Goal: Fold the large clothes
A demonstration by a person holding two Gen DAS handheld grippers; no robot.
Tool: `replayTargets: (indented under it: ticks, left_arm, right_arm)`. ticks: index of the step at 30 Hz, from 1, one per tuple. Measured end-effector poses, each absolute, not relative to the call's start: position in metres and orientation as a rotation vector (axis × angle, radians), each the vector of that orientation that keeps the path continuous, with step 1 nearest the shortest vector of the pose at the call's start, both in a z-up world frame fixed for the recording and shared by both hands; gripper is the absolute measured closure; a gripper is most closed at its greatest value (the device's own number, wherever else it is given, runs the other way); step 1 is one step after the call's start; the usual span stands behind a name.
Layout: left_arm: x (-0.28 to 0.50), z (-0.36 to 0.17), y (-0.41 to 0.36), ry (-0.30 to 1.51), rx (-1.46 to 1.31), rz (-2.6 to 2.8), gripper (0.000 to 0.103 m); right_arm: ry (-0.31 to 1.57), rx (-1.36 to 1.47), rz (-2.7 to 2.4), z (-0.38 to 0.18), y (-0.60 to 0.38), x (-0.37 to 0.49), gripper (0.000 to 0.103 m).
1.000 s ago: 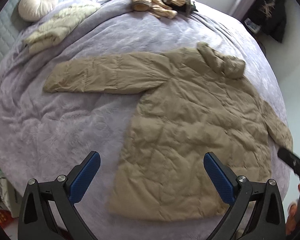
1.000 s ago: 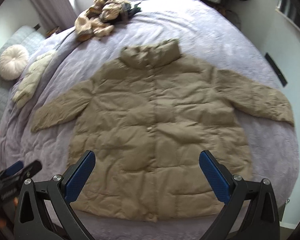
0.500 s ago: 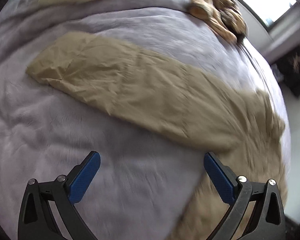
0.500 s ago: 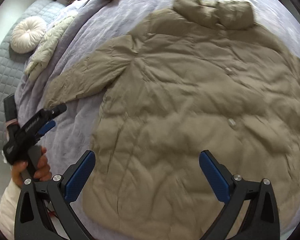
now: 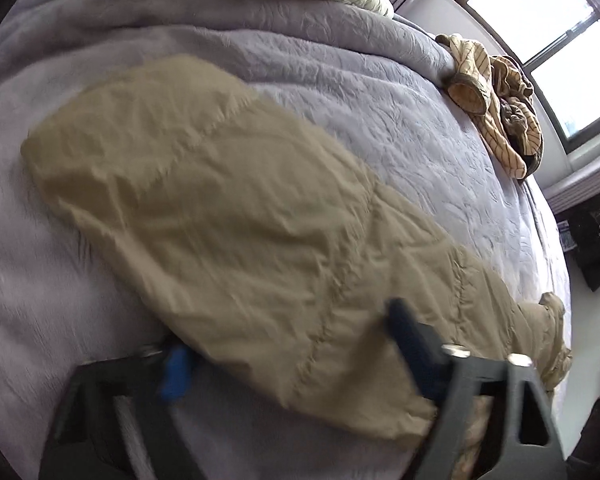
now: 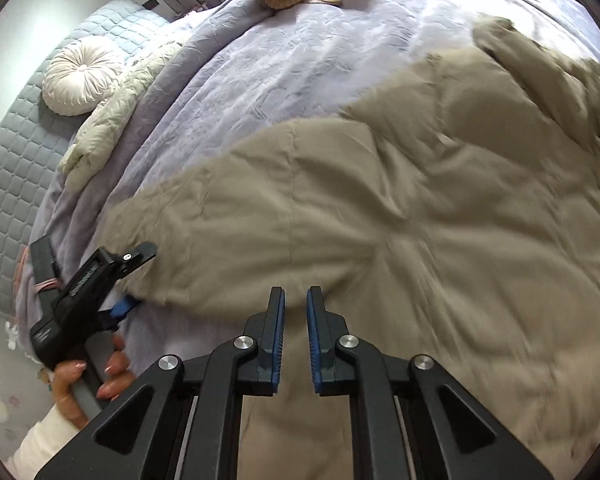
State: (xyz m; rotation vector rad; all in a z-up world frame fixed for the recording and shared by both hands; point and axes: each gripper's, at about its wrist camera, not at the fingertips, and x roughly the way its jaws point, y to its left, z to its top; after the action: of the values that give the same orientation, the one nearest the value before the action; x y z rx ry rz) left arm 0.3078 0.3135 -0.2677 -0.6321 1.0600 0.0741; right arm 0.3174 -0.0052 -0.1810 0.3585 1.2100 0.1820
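Note:
A tan puffer jacket [image 6: 440,220] lies spread flat on the lilac bedspread [image 6: 284,68]. Its left sleeve [image 5: 220,200] stretches across the left wrist view. My left gripper [image 5: 288,340] straddles that sleeve near the cuff, one finger over it and one blue pad [image 5: 176,372] at its lower edge. Its jaws are closing with the sleeve between them, a gap still showing. From the right wrist view, a hand holds the left gripper [image 6: 134,280] at the cuff. My right gripper [image 6: 296,294] sits at the armpit, jaws closing to a narrow slit with jacket fabric at the tips.
A cream-striped garment [image 5: 496,108] is heaped at the far edge of the bed below a window [image 5: 560,48]. A pale quilted jacket [image 6: 112,116] and a round white cushion [image 6: 80,76] lie by the padded headboard [image 6: 16,168]. Dark clothing [image 5: 596,236] hangs beyond the bed.
Both grippers dropped towards the jacket and shifted left. The left one went from wide open above the bed to straddling the sleeve. The right one narrowed from wide open to nearly shut.

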Motion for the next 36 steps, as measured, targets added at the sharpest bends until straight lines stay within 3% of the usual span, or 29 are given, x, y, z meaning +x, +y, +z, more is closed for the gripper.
replayTargets:
  ticks: [1,3,8,13,22,29,36]
  left_arm:
    - [0.310,-0.267,0.315,1.057,-0.633,0.053,0.068]
    - [0.318,-0.270,0.320,1.053,-0.674,-0.037,0.095]
    - [0.321,-0.244,0.319,0.988,-0.662,-0.099,0.095]
    - [0.326,-0.179,0.276,0.849,-0.479,-0.220,0.095]
    - [0.311,-0.087,0.112,0.697,-0.242,-0.578,0.095]
    - [0.284,-0.128,-0.062,0.855,-0.008,-0.757,0.095]
    - [0.260,-0.182,-0.110,1.001,0.212,-0.658,0.094]
  right_arm:
    - [1.215,0.353,0.178,-0.187,-0.003,0.323,0.091]
    - [1.249,0.355,0.172,-0.202,-0.001,0.331,0.091]
    - [1.293,0.378,0.164,-0.226,-0.003,0.339,0.091]
    - [1.279,0.438,0.180,-0.231,-0.010,0.336,0.092]
    - [1.191,0.546,0.208,-0.189,-0.054,0.305,0.092]
    - [1.078,0.539,-0.007,-0.145,-0.164,0.231,0.092]
    - [1.075,0.594,-0.217,-0.146,-0.260,0.174,0.090]
